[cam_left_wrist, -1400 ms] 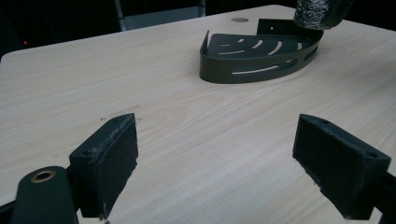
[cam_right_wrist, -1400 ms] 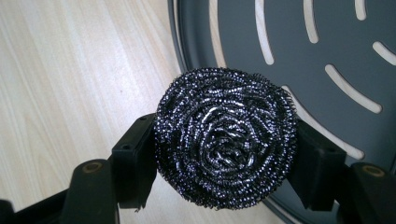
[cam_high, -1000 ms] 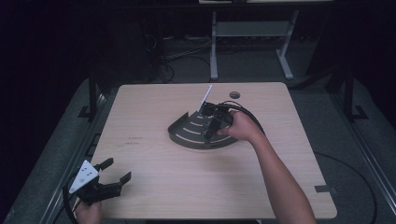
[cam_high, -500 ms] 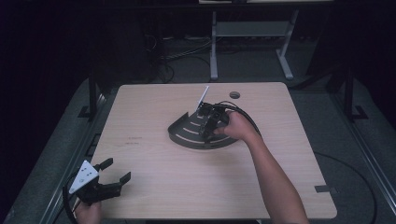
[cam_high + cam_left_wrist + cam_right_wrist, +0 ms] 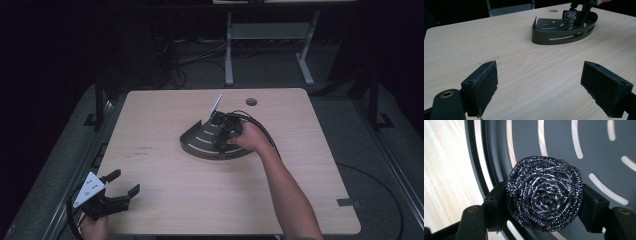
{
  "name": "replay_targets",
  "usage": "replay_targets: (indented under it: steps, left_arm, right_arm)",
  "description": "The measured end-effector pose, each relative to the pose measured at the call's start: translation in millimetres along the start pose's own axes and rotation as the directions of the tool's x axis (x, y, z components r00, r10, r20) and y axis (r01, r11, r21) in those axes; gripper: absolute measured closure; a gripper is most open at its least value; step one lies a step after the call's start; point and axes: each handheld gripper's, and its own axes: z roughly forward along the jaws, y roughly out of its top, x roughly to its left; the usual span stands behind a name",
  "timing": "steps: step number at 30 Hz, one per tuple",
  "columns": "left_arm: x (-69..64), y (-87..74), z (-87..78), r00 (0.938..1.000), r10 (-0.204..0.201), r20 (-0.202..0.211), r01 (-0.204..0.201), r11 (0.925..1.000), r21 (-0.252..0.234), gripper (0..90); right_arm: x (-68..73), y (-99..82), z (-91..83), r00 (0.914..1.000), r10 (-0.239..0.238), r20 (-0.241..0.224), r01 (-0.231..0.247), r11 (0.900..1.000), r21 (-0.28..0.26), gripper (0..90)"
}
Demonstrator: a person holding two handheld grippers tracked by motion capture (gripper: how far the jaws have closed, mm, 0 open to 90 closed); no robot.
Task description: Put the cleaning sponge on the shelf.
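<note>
Corner rack [image 5: 200, 145] sits on the table [image 5: 310, 185], a bit past the middle. The scouring pad [image 5: 545, 193] is over the rack's slotted floor, pinched in the right gripper [image 5: 223, 131]. Left gripper [image 5: 121, 186] hangs at the near left corner, well apart from the rack.

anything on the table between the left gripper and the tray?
Nothing: bare tabletop runs from the open left gripper to the tray, clearest in the left gripper view. The scourer sits clamped in the right gripper over the tray.
</note>
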Motion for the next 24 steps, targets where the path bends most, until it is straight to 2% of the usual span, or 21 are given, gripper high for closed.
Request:
replay_targets:
  steps: [4, 8, 9, 13, 20, 24]
  left_arm:
    - [-0.1, -0.1, -0.1, 1.0, 0.0, 0.001, 0.0, 1.0, 0.0, 13.5]
    - [0.4, -0.1, -0.2, 1.0, -0.002, 0.0, 0.002, 1.0, -0.001, 13.5]
    - [0.4, -0.1, -0.2, 1.0, -0.002, 0.0, 0.002, 1.0, -0.001, 13.5]
    - [-0.1, 0.1, -0.1, 1.0, 0.001, -0.001, -0.001, 1.0, 0.002, 13.5]
    - [0.1, -0.1, -0.6, 1.0, 0.0, 0.001, 0.0, 1.0, -0.002, 13.5]
    - [0.4, -0.1, -0.1, 1.0, 0.001, 0.0, -0.001, 1.0, 0.0, 13.5]
  right_arm:
    - [-3.3, -1.2, 7.3, 0.9998, 0.019, -0.007, -0.019, 0.9998, -0.001, 32.1]
    - [-6.6, -3.2, 12.6, 0.9993, 0.036, 0.01, -0.036, 0.9993, 0.004, 32.1]
    - [-7.5, -3.0, 13.2, 0.999, 0.039, 0.024, -0.039, 0.9992, 0.003, 32.0]
    - [-7.8, -1.6, 13.6, 0.9986, 0.05, 0.017, -0.05, 0.9987, -0.007, 32.0]
    - [-6.8, -0.3, 17.0, 0.9986, 0.047, 0.023, -0.048, 0.9988, 0.006, 31.9]
    - [-7.8, -0.5, 16.3, 0.9978, 0.061, 0.025, -0.061, 0.9981, -0.007, 31.8]
